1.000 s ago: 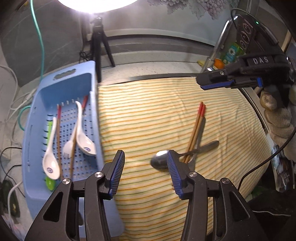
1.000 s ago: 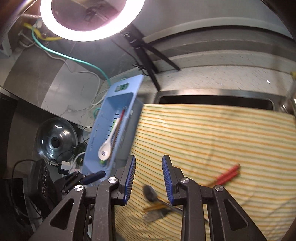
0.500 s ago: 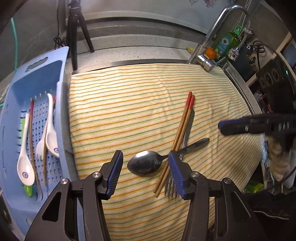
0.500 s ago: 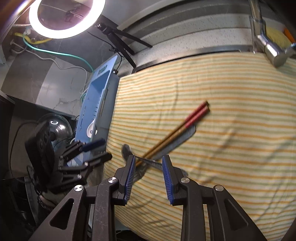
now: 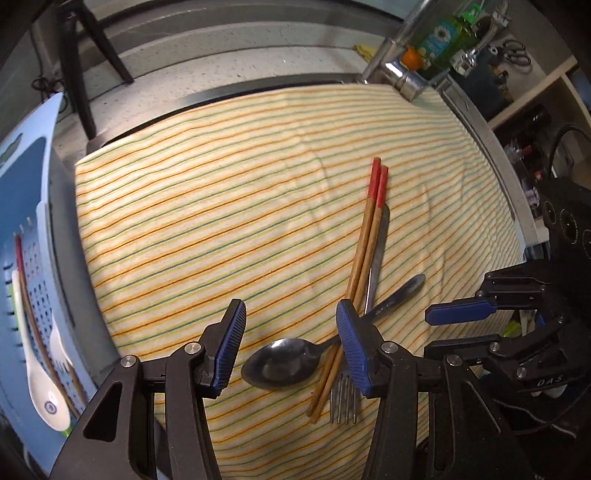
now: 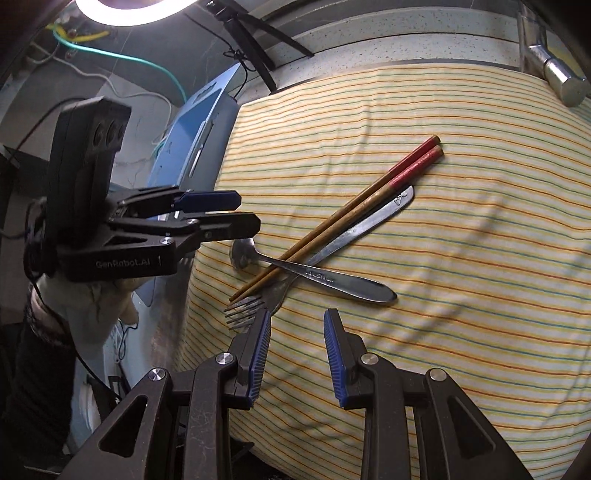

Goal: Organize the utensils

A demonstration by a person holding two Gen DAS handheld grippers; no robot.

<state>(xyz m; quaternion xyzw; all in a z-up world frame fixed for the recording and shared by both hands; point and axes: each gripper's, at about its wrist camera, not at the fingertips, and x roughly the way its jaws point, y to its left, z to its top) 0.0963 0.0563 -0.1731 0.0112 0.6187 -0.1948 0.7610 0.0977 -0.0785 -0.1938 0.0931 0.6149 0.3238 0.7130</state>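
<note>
On the striped cloth (image 5: 221,229) lies a crossed pile: a metal spoon (image 5: 280,363), red-tipped wooden chopsticks (image 5: 364,240) and a metal fork (image 5: 343,398). My left gripper (image 5: 291,343) hangs open over the spoon's bowl, which shows between its jaws, untouched. My right gripper (image 5: 443,330) comes in from the right. In the right wrist view the right gripper (image 6: 295,332) is open with a narrow gap and only cloth between its fingers. The fork (image 6: 247,308) tines lie just beyond its left finger. There the left gripper (image 6: 243,212) hovers above the spoon (image 6: 332,280), beside the chopsticks (image 6: 351,206).
A blue perforated basket (image 5: 33,177) at the left holds white ceramic spoons (image 5: 40,387) and chopsticks. A chrome faucet (image 5: 402,79) and a bottle stand at the back right. A gloved hand (image 6: 92,310) holds the left gripper. A ring light (image 6: 129,7) on a tripod stands behind.
Both grippers came down and closer to the utensil pile. The left view swung from the basket side to right above the spoon. The right gripper closed in on the fork tines.
</note>
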